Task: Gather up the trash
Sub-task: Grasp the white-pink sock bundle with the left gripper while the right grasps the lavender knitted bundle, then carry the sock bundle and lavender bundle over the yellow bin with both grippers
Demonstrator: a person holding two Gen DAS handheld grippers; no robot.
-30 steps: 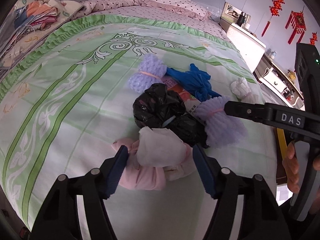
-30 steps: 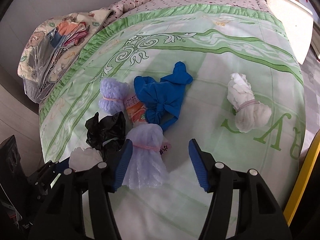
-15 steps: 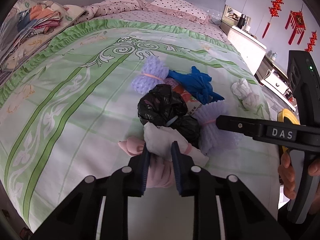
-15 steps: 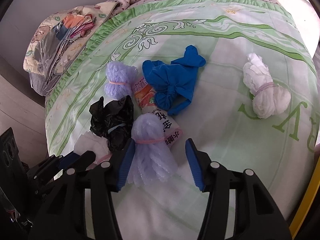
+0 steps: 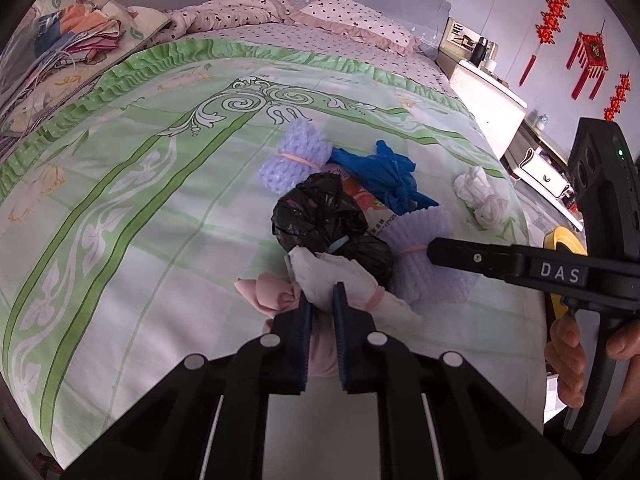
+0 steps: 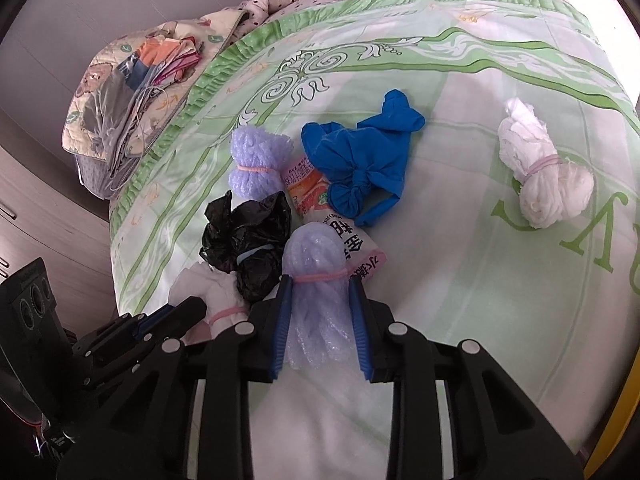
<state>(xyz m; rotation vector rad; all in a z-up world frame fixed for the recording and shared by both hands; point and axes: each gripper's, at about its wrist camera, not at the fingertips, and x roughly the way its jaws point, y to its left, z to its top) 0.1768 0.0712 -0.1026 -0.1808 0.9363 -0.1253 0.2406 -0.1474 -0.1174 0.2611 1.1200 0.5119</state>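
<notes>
Pinched hard between the nearly closed blue pads of the left hand-held gripper (image 5: 322,300): a white tissue bundle tied with a pink rubber band (image 5: 336,276), resting against a pale pink cloth bundle (image 5: 272,296) on the green-patterned bedsheet (image 5: 120,200). Right hand-held gripper (image 6: 320,284) about half open, both pads flanking and seemingly touching the lower part of a lilac foam-net bundle cinched with a pink band (image 6: 316,276); hard to say whether fully clamped. Just at 11 o'clock of that bundle, a crumpled black plastic bag tied with a blue band (image 6: 248,240); at 12 o'clock, an orange-and-white printed snack wrapper (image 6: 316,196) partly buried; beyond it at 11 o'clock a second lilac foam-net bundle (image 6: 256,164), and at 1 o'clock a knotted blue rubber glove (image 6: 360,160). Well apart at 2 o'clock, a white plastic bag bundle with a pink band (image 6: 540,176). Yellow rim of a container (image 5: 562,240) peeking out past the bed edge at 3 o'clock in the left view, possibly the bin. Judged early in the job: no piece visibly binned yet, two pieces in or near grasp, at least six more lying on the bed and waiting for pickup
</notes>
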